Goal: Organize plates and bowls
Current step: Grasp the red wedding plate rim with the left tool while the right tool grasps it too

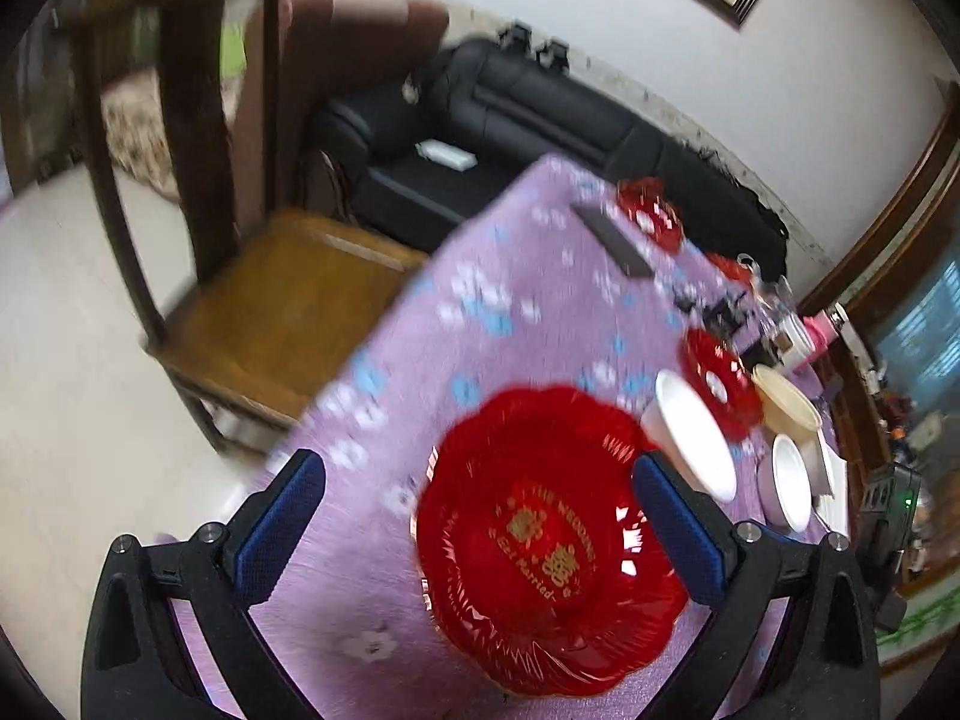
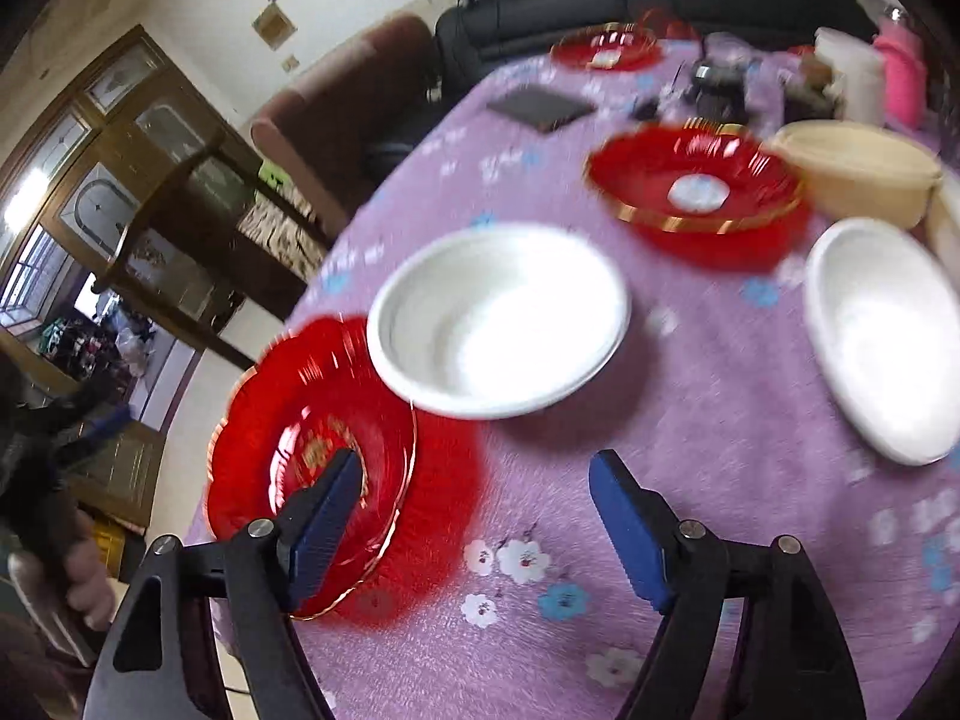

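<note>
In the left wrist view a red plate [image 1: 540, 570] with gold lettering lies on the purple flowered tablecloth [image 1: 456, 312], right under my left gripper [image 1: 477, 462], whose blue pads stand wide apart and hold nothing. To its right are a white bowl [image 1: 690, 438] and a second red plate [image 1: 720, 384]. My right gripper [image 2: 477, 459] is open over bare cloth. Its left finger is above the near red plate [image 2: 312, 420], and a white bowl [image 2: 498, 318] sits just ahead. Another white bowl [image 2: 882, 336] is at the right.
A gold-rimmed red plate [image 2: 696, 180], a beige bowl [image 2: 858, 168], a far red plate [image 2: 606, 48], a black flat pad [image 2: 540, 105] and small clutter fill the table's far side. A wooden chair [image 1: 270, 300] and black sofa [image 1: 510, 120] stand beyond the table edge.
</note>
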`<state>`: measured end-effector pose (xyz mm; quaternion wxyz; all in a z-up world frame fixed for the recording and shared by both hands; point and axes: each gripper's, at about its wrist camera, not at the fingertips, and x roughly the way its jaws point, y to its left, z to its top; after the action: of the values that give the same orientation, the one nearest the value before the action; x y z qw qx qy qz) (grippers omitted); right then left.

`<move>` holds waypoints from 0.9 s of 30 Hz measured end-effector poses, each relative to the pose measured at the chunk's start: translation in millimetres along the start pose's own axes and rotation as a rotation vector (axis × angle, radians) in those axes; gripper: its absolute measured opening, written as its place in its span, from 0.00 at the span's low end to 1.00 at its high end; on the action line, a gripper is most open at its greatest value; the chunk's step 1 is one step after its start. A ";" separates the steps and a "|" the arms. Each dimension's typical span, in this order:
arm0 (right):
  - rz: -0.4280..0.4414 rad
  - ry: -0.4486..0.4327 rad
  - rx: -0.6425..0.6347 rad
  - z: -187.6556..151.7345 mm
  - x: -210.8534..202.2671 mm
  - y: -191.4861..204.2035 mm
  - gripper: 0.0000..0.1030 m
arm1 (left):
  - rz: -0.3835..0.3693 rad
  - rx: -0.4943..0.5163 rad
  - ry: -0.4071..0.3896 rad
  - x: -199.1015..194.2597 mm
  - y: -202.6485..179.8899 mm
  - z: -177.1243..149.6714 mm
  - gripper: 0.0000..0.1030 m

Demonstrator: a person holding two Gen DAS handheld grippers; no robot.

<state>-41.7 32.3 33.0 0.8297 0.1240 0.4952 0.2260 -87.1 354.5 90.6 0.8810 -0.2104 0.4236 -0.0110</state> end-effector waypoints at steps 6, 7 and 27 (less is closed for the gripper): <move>-0.013 0.047 -0.049 -7.6 29.1 22.2 0.80 | 0.040 0.040 0.083 50.0 -5.8 -16.8 0.87; -0.014 0.056 -0.054 -8.9 32.4 25.7 0.80 | 0.043 0.041 0.096 55.1 -5.1 -19.5 0.86; -0.074 0.044 -0.003 6.0 45.5 6.6 0.30 | 0.081 0.129 0.146 94.5 -55.5 -20.3 0.39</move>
<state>-19.6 60.8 3.9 0.8266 0.0992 0.5173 0.1984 -33.0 277.8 30.3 0.8594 -0.1346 0.4930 -0.0181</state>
